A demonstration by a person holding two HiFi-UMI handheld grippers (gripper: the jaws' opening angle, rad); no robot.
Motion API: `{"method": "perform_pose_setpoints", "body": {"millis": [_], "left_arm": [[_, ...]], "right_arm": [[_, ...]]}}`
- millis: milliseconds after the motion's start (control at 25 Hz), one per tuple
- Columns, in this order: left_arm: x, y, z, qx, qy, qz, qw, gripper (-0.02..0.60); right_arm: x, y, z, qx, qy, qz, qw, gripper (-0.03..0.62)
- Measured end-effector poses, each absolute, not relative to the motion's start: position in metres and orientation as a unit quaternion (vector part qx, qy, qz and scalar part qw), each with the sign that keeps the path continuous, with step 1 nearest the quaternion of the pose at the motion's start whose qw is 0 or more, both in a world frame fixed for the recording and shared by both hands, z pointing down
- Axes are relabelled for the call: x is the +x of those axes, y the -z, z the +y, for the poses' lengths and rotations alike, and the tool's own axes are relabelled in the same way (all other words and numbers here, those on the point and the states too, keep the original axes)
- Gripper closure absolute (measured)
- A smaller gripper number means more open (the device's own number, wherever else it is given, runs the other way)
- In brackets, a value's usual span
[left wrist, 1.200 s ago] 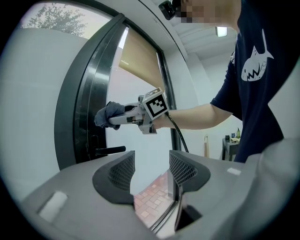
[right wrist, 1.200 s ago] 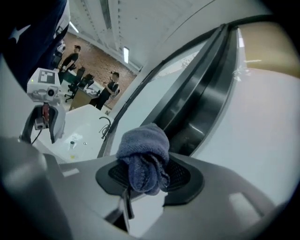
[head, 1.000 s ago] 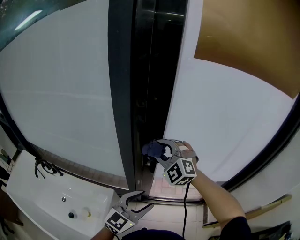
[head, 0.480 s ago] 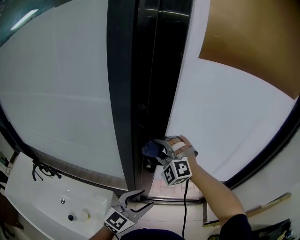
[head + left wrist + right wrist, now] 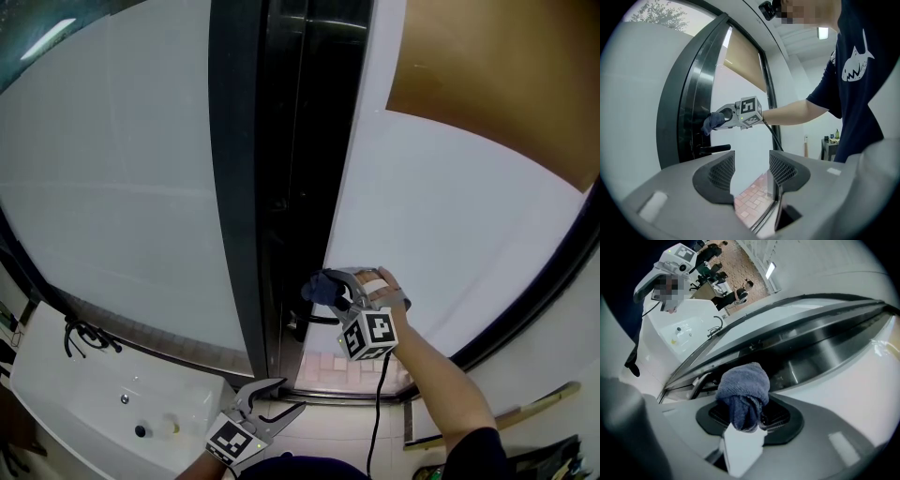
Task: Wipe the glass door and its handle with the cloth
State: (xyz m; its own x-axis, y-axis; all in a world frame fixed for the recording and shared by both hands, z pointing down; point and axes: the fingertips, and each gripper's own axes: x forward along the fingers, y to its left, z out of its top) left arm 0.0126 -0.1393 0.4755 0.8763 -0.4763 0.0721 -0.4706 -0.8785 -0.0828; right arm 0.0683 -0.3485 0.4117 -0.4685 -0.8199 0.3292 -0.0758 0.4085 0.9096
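Left of the left gripper, a white basin holds a dark drain and a pale item too small to identify. That gripper's jaws stand apart with nothing between them. The right gripper is clamped on a bunched blue cloth, which bulges past its jaw tips at the dark frame of the glass door. Just below the cloth, the black handle lies level, its long axis pointing from the frame across the glass.
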Motion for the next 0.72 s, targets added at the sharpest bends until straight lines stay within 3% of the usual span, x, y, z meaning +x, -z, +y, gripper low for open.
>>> {"method": "perform_pose_setpoints", "body": {"millis": [720], "left_arm": [[0.033, -0.473, -0.12, -0.971, 0.048, 0.23, 0.036, 0.356]], "right_arm": [[0.219, -0.409, -0.331, 0.4, 0.368, -0.703, 0.458, 0.427]]}}
